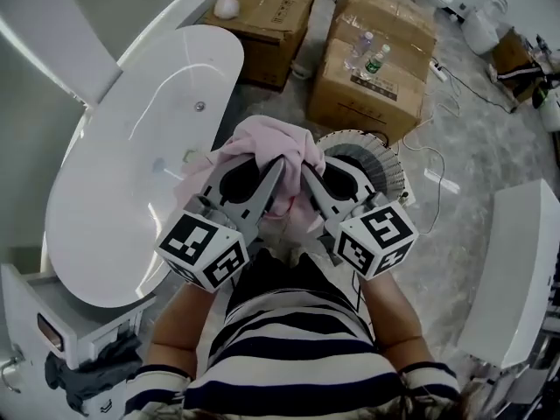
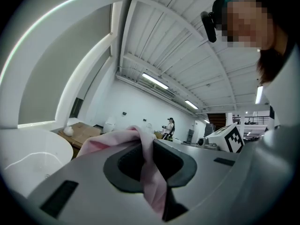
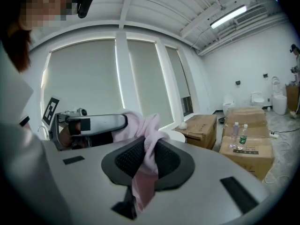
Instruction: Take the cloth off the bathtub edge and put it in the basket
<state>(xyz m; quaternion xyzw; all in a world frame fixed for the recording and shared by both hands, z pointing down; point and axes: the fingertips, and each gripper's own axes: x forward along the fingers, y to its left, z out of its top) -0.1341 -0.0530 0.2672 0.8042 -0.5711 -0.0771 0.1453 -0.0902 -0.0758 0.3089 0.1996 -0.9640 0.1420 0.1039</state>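
While both are pinching folds of the soft pink cloth (image 1: 267,143), the left tongs (image 1: 278,166) and the right tongs (image 1: 308,171) are holding it aloft between the white oval bathtub (image 1: 114,191) and the round ribbed grey basket (image 1: 385,151). We are judging it best to carry the bundle right, over the basket's mouth, both grips firm, before releasing, minding dangling ends.

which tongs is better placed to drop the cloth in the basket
Right. The right tongs and left tongs both grip the pink cloth, but the right ones overlap the basket; the left are on the bathtub side.
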